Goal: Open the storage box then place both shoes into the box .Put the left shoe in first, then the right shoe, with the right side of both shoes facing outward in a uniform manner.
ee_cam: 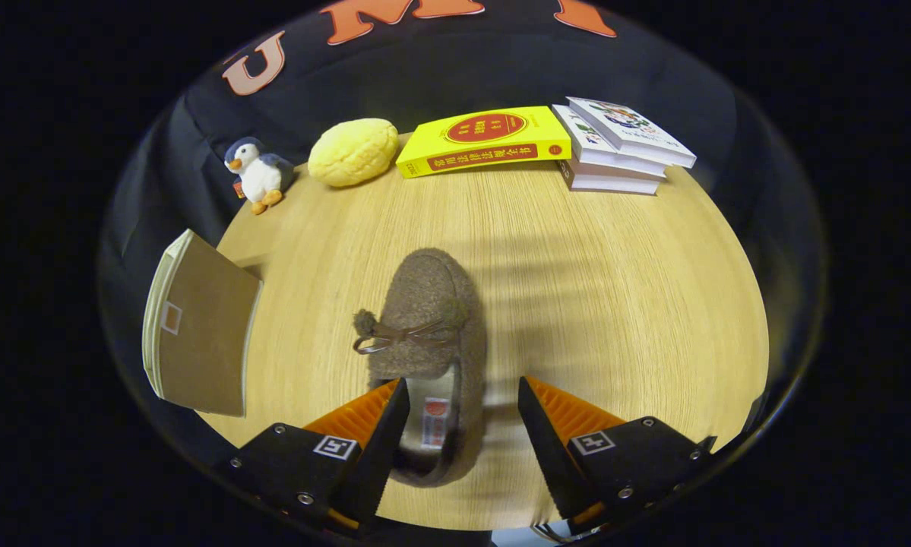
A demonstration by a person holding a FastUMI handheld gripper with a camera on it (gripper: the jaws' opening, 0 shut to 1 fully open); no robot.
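Hidden and cut-off parts

We see the gripper (463, 395) with fingers spread; 1 finger (383, 425) covers the heel edge of the shoe (425, 327) at lower centre. We cannot tell the insole tag's print, nor how the box (197, 327) at left continues below the table (615, 304) edge.

The gripper (463, 399) points forward and downward, its two fingers (383, 425) spread wide apart and level with each other, pressing on nothing.

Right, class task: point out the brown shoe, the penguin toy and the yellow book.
brown shoe (425, 304): gripper view, fuzzy toe top.
penguin toy (258, 176): gripper view, white belly.
yellow book (485, 129): gripper view, front cover.
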